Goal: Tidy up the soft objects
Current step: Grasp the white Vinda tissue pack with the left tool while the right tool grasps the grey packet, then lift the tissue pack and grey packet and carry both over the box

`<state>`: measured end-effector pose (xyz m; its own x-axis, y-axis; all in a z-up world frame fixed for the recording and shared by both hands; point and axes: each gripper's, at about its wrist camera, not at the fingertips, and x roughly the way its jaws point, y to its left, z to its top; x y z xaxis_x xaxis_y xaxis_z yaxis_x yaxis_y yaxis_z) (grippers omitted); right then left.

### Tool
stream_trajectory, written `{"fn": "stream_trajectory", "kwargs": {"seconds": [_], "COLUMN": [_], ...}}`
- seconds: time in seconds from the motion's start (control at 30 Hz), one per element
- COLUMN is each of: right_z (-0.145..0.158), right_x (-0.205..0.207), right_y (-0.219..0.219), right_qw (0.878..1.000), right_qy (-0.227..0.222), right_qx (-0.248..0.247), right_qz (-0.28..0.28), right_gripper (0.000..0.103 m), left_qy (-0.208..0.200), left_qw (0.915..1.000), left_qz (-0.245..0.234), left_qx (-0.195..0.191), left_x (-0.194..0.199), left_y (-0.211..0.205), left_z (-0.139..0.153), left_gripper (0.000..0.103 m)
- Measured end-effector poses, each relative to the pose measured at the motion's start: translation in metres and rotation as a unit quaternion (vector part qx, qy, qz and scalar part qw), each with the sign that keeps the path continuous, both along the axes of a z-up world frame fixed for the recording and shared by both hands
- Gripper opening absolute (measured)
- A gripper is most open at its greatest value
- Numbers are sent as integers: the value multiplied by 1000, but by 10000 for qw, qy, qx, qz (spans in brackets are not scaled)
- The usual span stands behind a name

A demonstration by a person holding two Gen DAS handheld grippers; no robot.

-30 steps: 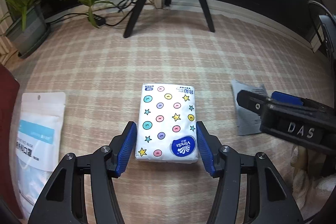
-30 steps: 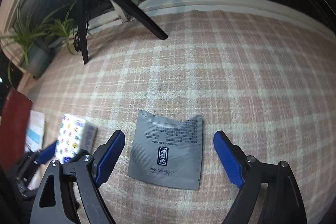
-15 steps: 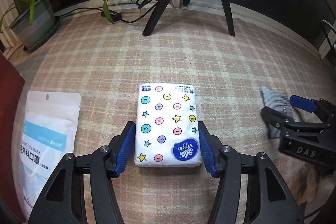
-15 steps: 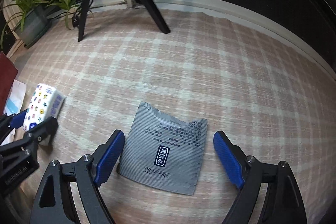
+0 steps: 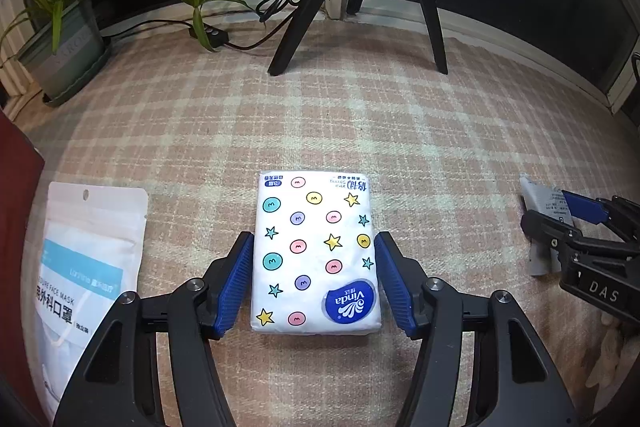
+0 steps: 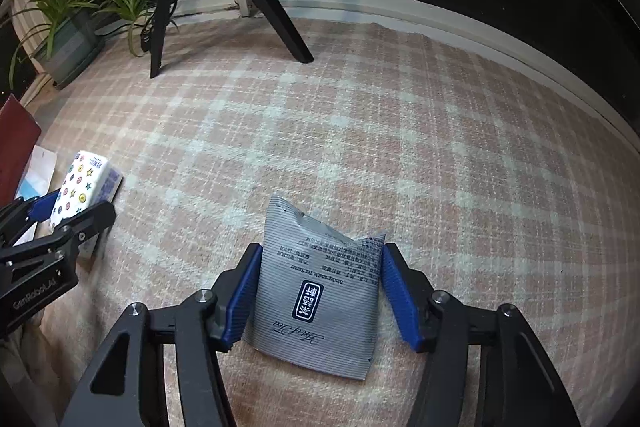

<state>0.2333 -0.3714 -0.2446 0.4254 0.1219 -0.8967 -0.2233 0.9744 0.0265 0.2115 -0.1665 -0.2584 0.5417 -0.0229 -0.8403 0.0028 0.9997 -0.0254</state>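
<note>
**Both grippers closing on soft packs**

The white tissue pack with coloured dots and stars (image 5: 316, 253) is lying at lower centre of the left view on the pink plaid cloth (image 5: 360, 123); my left gripper (image 5: 315, 281) is pressing both blue pads against its sides. My right gripper (image 6: 321, 293) is pinching the grey striped foil sachet (image 6: 318, 291), crumpling it. A white face-mask pouch (image 5: 86, 267) is sitting at lower left.
</note>
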Motion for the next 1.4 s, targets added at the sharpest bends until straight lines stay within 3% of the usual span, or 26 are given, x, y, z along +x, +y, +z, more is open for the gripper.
{"fn": "stream_trajectory", "kwargs": {"seconds": [0.1, 0.17, 0.87, 1.4], "right_z": [1, 2, 10, 52], "right_x": [-6, -8, -10, -36], "right_y": [-2, -2, 0, 17], "right_qw": [10000, 10000, 9997, 9976], "right_qy": [-13, -27, -201, -620], "right_qx": [1, 3, 57, 55], "right_qz": [51, 69, 91, 296], "right_gripper": [51, 50, 47, 44], "left_qy": [-22, -45, -76, -510], "left_qw": [10000, 10000, 9994, 9977], "left_qz": [-17, -10, -62, -18], "left_qx": [6, 14, -336, -455], "left_x": [-1, -2, -13, -52], "left_y": [0, 0, 6, 28], "left_z": [0, 1, 11, 56], "left_gripper": [59, 52, 51, 51]}}
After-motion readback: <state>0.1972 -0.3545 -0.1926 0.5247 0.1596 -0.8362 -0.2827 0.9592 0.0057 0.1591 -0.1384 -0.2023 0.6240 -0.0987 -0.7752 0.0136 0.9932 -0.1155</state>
